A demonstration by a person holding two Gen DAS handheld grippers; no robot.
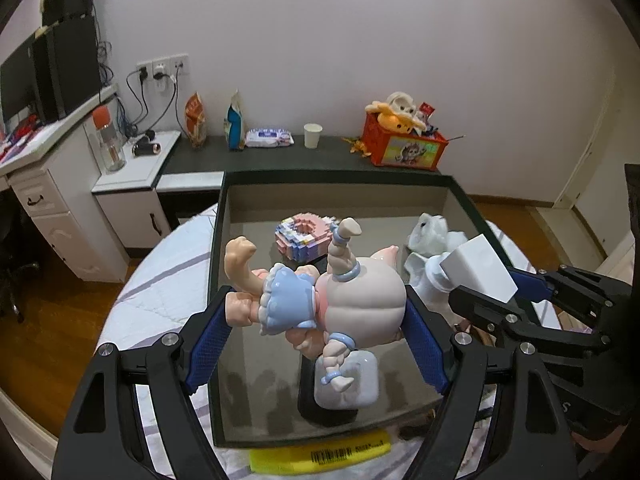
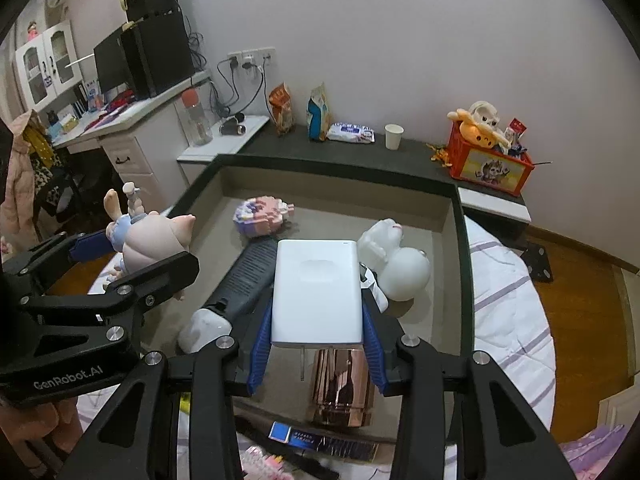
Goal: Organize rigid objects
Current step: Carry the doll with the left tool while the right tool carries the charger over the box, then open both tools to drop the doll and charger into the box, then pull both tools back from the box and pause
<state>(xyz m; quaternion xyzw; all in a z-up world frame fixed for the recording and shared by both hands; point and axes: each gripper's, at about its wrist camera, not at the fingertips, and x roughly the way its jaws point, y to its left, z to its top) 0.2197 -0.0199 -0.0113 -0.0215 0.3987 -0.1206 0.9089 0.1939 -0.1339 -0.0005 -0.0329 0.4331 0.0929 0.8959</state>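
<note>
Through the left wrist camera I have the left gripper (image 1: pixel 316 320) pinching a doll (image 1: pixel 320 304) in a blue dress, its blue-padded fingers (image 1: pixel 424 344) pressed against the doll's feet and head, holding it sideways above the tray (image 1: pixel 218 216). Below it in the tray lie a pink block model (image 1: pixel 304 238), a white plush toy (image 1: pixel 430 236) and a pale square case (image 1: pixel 352 380). At the right edge the right gripper (image 1: pixel 532 300) carries a white box (image 1: pixel 480 268).

Through the right wrist camera I see the right gripper (image 2: pixel 318 340) with its fingers (image 2: pixel 260 348) clamped on the sides of that white box (image 2: pixel 316 288), held over the tray (image 2: pixel 466 264). Under it lie a dark ribbed tool (image 2: pixel 248 280), a copper cylinder (image 2: pixel 340 388) and the white plush toy (image 2: pixel 396 264); the block model (image 2: pixel 262 216) sits farther back. The left gripper (image 2: pixel 120 256) holds the doll (image 2: pixel 148 240) at the left, over the tray's edge.
</note>
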